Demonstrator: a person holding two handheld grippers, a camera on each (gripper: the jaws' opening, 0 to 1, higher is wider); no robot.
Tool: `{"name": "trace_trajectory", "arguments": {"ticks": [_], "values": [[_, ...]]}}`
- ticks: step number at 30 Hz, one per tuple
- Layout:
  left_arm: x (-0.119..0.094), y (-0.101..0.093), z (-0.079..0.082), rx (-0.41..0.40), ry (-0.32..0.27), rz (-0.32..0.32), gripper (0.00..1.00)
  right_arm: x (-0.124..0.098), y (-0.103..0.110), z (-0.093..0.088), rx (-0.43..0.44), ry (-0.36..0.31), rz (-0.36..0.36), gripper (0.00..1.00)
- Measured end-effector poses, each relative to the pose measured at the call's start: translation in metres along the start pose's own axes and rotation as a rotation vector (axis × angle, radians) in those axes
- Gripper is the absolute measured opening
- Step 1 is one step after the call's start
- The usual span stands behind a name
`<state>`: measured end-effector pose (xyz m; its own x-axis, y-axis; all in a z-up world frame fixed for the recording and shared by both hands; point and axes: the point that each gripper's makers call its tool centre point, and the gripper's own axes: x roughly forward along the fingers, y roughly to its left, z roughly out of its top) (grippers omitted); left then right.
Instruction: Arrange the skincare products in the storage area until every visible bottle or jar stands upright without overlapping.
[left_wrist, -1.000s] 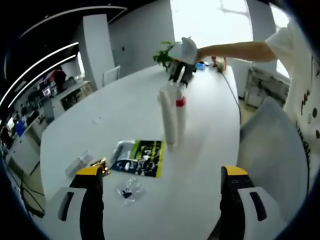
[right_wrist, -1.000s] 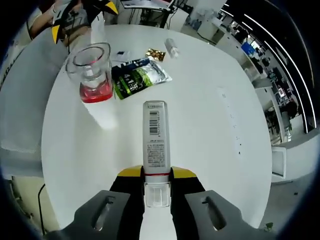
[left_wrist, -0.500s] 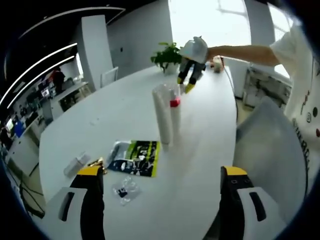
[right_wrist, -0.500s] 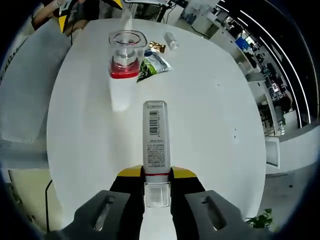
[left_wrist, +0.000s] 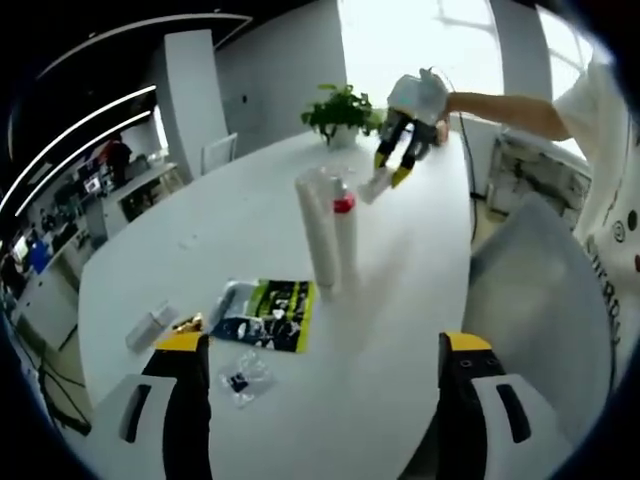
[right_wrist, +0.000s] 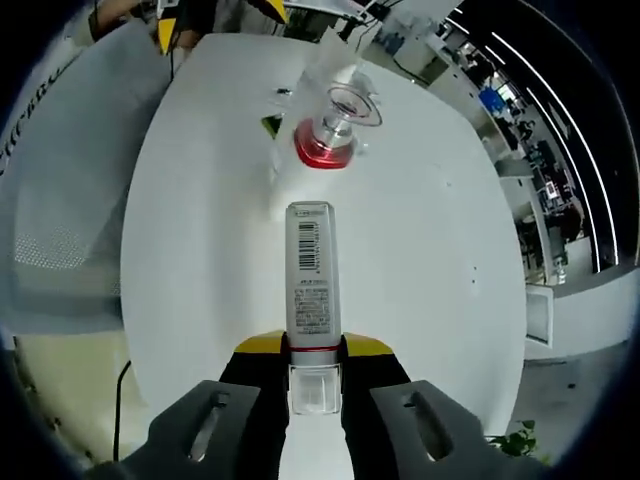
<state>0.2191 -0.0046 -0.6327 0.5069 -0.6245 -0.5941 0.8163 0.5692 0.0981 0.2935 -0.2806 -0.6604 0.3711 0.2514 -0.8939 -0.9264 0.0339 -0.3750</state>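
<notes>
Two tall white bottles stand upright side by side mid-table, one with a clear cap (left_wrist: 312, 225) and one with a red band (left_wrist: 345, 235). From above they appear as the clear cap (right_wrist: 352, 102) and the red band (right_wrist: 322, 152). My right gripper (right_wrist: 312, 350) is shut on a white tube with a barcode label (right_wrist: 310, 265). In the left gripper view it hangs in the air (left_wrist: 402, 160) beyond the bottles, with the tube (left_wrist: 375, 185) pointing down. My left gripper (left_wrist: 325, 400) is open and holds nothing, low over the table's near edge.
A green sachet (left_wrist: 268, 312), a clear packet (left_wrist: 240, 378), a small lying tube (left_wrist: 148, 326) and a gold item (left_wrist: 190, 322) lie on the white table (left_wrist: 250, 200). A grey chair (left_wrist: 530, 290) stands at the right. A potted plant (left_wrist: 340, 105) sits at the far end.
My right gripper has carried the tube higher and further from the two standing bottles. The bottles stay upright. My left gripper has barely moved.
</notes>
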Motion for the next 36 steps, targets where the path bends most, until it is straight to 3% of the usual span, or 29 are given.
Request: {"name": "trace_trajectory", "arguments": {"ticks": [6, 12, 15, 19, 31, 36], "values": [[0.002, 0.0, -0.003, 0.02, 0.028, 0.022, 0.85, -0.005, 0.019, 0.014, -0.009, -0.028, 0.014, 0.18], [0.005, -0.01, -0.002, 0.032, 0.029, 0.005, 0.84, -0.006, 0.032, 0.035, -0.017, -0.062, 0.023, 0.19], [0.006, -0.02, 0.003, 0.062, 0.006, -0.036, 0.84, -0.006, 0.035, 0.042, -0.037, -0.056, 0.025, 0.19], [0.01, -0.024, 0.006, 0.075, 0.008, -0.026, 0.81, -0.008, 0.037, 0.054, -0.024, -0.08, 0.026, 0.19], [0.027, -0.047, 0.018, 0.137, -0.003, -0.078, 0.71, -0.009, 0.064, 0.102, -0.105, -0.116, 0.047, 0.19], [0.034, -0.055, 0.024, 0.206, -0.001, -0.08, 0.68, -0.004, 0.071, 0.118, -0.146, -0.112, 0.024, 0.19]]}}
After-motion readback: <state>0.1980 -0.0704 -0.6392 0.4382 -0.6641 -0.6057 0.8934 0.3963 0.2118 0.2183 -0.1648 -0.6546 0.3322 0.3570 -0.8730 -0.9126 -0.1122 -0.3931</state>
